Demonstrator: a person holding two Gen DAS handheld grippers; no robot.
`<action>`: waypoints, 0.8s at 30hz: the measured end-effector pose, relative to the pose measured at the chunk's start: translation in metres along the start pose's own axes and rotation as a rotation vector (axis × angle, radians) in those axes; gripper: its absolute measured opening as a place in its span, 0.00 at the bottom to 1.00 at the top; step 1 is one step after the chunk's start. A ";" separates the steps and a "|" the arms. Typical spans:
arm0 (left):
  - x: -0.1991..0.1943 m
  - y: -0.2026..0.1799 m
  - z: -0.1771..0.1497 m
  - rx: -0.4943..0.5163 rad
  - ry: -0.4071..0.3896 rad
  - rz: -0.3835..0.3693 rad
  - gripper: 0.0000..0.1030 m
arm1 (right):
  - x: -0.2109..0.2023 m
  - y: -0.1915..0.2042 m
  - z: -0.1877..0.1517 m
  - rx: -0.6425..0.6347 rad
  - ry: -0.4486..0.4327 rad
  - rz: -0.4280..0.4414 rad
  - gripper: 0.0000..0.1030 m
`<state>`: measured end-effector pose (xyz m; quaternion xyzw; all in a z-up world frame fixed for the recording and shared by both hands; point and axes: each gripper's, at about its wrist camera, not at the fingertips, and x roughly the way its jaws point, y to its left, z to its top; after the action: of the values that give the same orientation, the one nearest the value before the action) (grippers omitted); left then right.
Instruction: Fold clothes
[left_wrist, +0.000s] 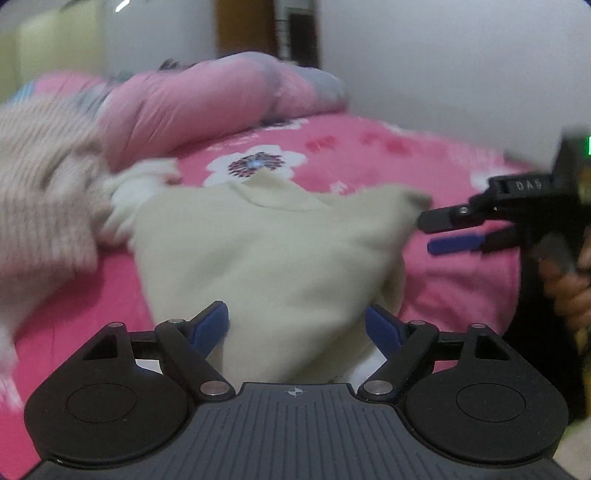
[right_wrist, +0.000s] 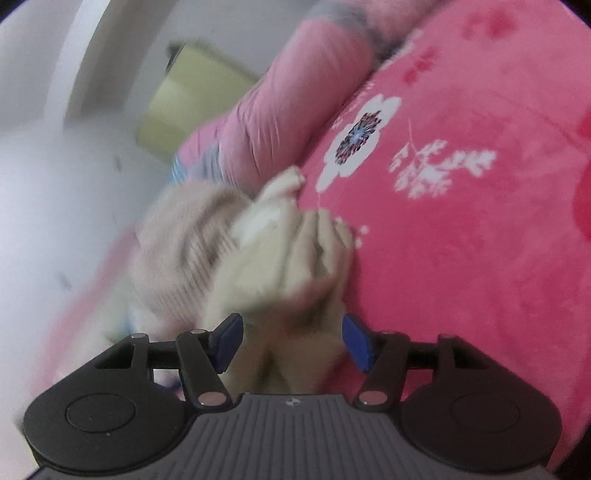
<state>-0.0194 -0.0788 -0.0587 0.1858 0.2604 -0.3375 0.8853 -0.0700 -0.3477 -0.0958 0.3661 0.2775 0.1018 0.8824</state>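
A: Where is the garment?

B: A cream, soft knitted sweater (left_wrist: 273, 240) lies on the bed, on a bright pink fleece bedcover printed with white flowers (left_wrist: 369, 147). In the left wrist view its neck opening points away from the camera and the body spreads toward the lens, bunched along the right side. The near hem sits between the fingers of the left tool (left_wrist: 297, 328).

A: Is that tool gripping it?

B: No. Its blue pads (left_wrist: 208, 326) stand wide apart, and the cloth lies between them with neither pad pressing on it.

A: And the right tool?

B: The right tool (right_wrist: 291, 341) has its pads partly spread. Folds of the cream fabric lie in the gap, but the picture is blurred; the pads do not appear to pinch the cloth. From the left wrist view the same tool reaches in from the right edge, its tips just beside the sweater's right shoulder, with a person's hand (left_wrist: 569, 291) on its handle.

A: What else is on the bed?

B: A ribbed, pale pink-beige knitted garment (left_wrist: 40, 192) is heaped just left of the sweater, touching its left sleeve. Behind both lies a rolled pink quilt with grey patches (left_wrist: 207, 107), against a white wall (left_wrist: 443, 66). A pale yellow padded headboard (left_wrist: 48, 48) shows at the far left.
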 end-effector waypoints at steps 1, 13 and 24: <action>0.002 -0.002 -0.001 0.062 -0.003 0.021 0.78 | 0.002 0.006 -0.004 -0.073 0.012 -0.035 0.61; 0.009 -0.020 -0.010 0.199 -0.017 0.175 0.40 | 0.056 0.030 -0.009 -0.340 0.060 -0.065 0.26; 0.009 -0.028 -0.022 0.379 -0.023 0.197 0.37 | 0.038 0.009 -0.025 -0.161 -0.069 -0.046 0.22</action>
<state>-0.0405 -0.0923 -0.0856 0.3696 0.1629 -0.2943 0.8661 -0.0530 -0.3119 -0.1198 0.2907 0.2460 0.0909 0.9202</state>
